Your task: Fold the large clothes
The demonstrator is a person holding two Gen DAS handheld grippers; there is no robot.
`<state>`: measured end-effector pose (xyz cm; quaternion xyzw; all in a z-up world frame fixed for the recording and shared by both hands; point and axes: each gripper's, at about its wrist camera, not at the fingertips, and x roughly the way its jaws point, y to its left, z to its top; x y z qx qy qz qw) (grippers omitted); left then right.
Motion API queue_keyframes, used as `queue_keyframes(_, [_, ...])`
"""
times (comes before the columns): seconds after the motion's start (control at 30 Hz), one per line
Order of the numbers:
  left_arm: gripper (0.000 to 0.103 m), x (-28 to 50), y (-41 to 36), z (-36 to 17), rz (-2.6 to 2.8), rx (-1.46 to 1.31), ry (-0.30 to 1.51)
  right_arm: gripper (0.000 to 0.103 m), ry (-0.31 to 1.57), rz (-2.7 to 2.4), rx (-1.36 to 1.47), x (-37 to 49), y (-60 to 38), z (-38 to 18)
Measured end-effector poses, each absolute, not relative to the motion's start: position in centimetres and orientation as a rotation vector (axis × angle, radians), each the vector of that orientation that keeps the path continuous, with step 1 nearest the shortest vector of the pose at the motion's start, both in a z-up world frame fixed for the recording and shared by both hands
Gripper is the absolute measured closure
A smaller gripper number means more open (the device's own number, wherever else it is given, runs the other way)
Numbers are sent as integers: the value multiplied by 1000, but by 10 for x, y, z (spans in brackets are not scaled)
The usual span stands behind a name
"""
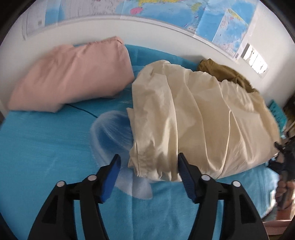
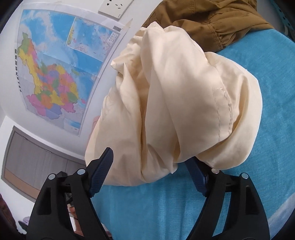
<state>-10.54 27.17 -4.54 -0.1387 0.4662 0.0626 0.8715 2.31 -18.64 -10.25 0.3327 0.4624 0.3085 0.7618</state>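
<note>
A crumpled cream garment (image 1: 193, 120) lies in a heap on the blue bed cover (image 1: 46, 147). My left gripper (image 1: 148, 166) is open, its blue pads on either side of the garment's near hem, with cloth between them. In the right wrist view the same cream garment (image 2: 175, 110) fills the middle. My right gripper (image 2: 150, 160) is open, with the garment's lower bulge between its fingers; the right fingertip is hidden under the cloth. The right gripper also shows at the far right edge of the left wrist view (image 1: 282, 157), held in a hand.
A folded pink garment (image 1: 73, 77) lies at the back left of the bed. A brown garment (image 1: 225, 73) (image 2: 202, 20) lies behind the cream one by the wall. Maps (image 2: 55, 73) hang on the white wall. A power socket (image 2: 114, 7) sits above.
</note>
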Motion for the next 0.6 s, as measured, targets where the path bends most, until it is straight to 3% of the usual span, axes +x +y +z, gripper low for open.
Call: queue_keyframes(0.6, [38,-133,246,-34,116,-254,960,18,995,636,708,5,-204,-98])
